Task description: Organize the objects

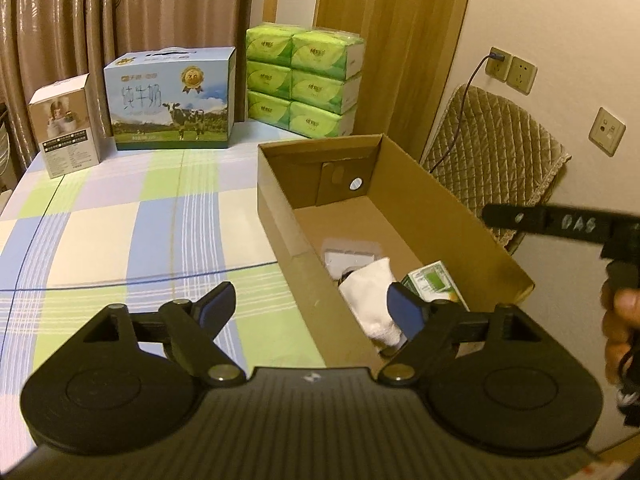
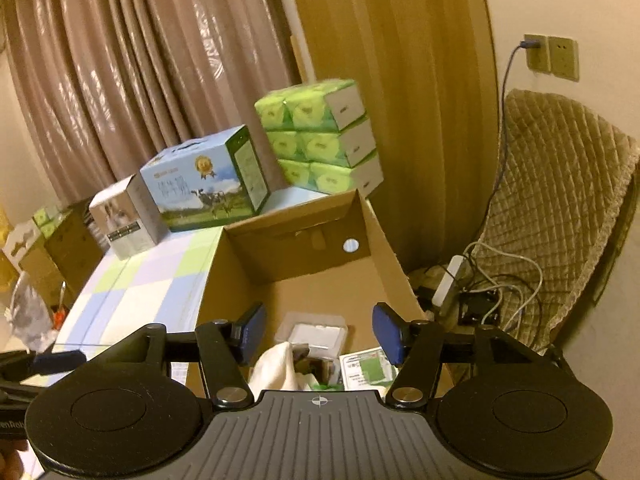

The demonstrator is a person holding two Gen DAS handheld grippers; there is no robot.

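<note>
An open cardboard box [image 1: 436,200] stands on the checked tablecloth; it also shows in the right wrist view [image 2: 296,248]. In its near end lie a white cloth [image 1: 372,284] [image 2: 276,368], a clear plastic case [image 1: 352,254] [image 2: 316,332] and a small green-and-white carton [image 1: 434,280] [image 2: 366,368]. My left gripper [image 1: 312,312] is open and empty, straddling the box's near left wall. My right gripper [image 2: 320,336] is open and empty, above the items in the box. The right gripper's body shows at the right edge of the left wrist view [image 1: 560,224].
A milk carton box [image 1: 172,100] [image 2: 208,180], a small white box [image 1: 66,124] [image 2: 124,220] and a stack of green tissue packs [image 1: 304,80] [image 2: 320,136] stand at the table's far edge. A padded chair [image 1: 496,148] [image 2: 560,208], cables and a power strip [image 2: 452,280] are to the right.
</note>
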